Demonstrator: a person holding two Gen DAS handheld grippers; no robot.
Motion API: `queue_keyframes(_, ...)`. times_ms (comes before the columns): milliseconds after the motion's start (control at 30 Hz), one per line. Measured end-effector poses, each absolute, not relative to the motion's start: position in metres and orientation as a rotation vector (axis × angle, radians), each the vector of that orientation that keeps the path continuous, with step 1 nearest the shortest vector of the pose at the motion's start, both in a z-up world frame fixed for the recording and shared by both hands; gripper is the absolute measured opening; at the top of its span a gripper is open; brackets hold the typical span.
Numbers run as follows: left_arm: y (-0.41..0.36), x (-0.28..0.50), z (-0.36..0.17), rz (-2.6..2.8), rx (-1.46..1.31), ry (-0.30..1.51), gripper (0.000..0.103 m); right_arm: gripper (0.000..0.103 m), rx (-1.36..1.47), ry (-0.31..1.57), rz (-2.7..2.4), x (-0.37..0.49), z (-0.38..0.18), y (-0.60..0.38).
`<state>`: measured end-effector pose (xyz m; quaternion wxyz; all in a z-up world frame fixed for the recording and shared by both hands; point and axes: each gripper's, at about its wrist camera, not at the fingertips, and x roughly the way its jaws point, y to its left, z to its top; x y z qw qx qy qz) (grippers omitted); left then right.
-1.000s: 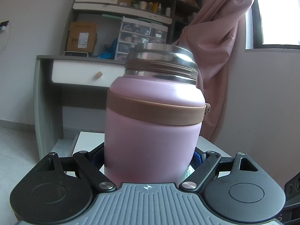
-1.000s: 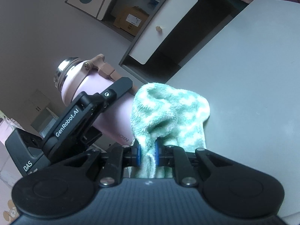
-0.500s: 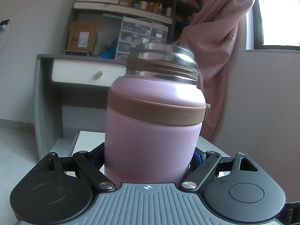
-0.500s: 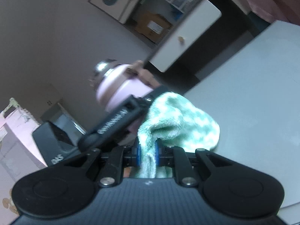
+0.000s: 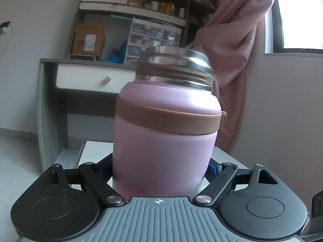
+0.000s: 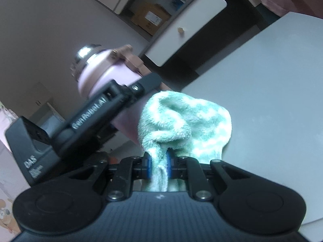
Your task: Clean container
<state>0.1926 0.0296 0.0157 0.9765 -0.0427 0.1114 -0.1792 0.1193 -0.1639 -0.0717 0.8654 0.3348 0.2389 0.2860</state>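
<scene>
From your left wrist camera, your left tool [image 5: 160,171] is clamped around the lower body of the pink container [image 5: 165,137], which stands upright and fills the middle of the view. Only slivers of the blue pads [image 5: 214,170] show at either side of the body, and its base is hidden behind the tool's grey housing. The steel mouth at the top has no lid on it; you cannot see inside from this low angle. A brown band circles its shoulder. A strip of white tabletop [image 5: 94,151] shows beyond it, largely covered. Far behind stand a desk with a white drawer [image 5: 90,80] and a pink curtain [image 5: 240,60] on the right.

From your right wrist camera, tilted and somewhat blurred, your right tool [image 6: 158,165] is clenched on a green-and-white cloth [image 6: 185,125], whose bunched end bulges beyond the fingertips. The cloth sits just right of the container [image 6: 101,76], and whether they touch is unclear. Your left tool's black arm [image 6: 97,117] crosses in front of the container, hiding its lower half. The tabletop [image 6: 272,90] spreads to the right.
</scene>
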Motion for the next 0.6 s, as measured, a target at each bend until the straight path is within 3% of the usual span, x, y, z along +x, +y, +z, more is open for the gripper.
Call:
queue_keyframes(267,0.030,0.193,0.016,-0.364,-0.086,0.225,0.085,0.014,0.669,0.527,0.582,0.113,-0.070,-0.160)
queue_keyframes(600,0.032,0.193,0.014,-0.366,-0.088,0.227,0.086,0.014,0.713,0.408,0.665,0.104,-0.053,-0.160)
